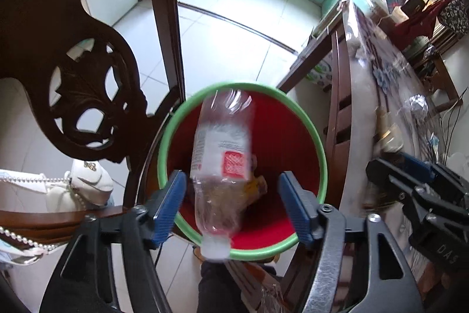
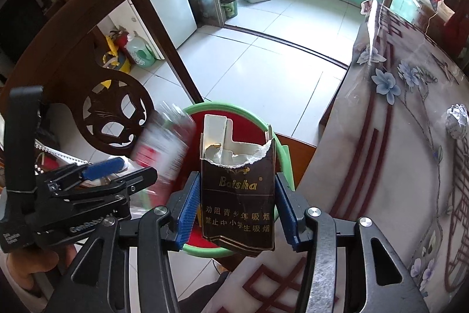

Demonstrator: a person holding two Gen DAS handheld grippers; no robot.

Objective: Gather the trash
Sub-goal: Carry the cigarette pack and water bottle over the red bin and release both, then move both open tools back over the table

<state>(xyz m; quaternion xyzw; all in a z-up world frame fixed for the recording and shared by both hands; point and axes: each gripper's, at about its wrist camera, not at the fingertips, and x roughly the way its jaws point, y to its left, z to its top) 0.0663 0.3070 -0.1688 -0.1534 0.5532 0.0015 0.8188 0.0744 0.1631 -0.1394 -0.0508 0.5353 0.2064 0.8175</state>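
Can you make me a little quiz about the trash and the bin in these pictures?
1. True or false: the left gripper is squeezing the plastic bottle tight.
2. What does the right gripper hold between its fingers?
A) a crumpled foil ball
B) a torn dark cigarette pack
C) a spoon
3. Fill in: the bin has a ____ rim and a red inside.

Key
1. False. The fingers stand wide apart and the blurred bottle sits loose between them, over the bin.
2. B, the cigarette pack. The foil ball lies on the table.
3. Green.
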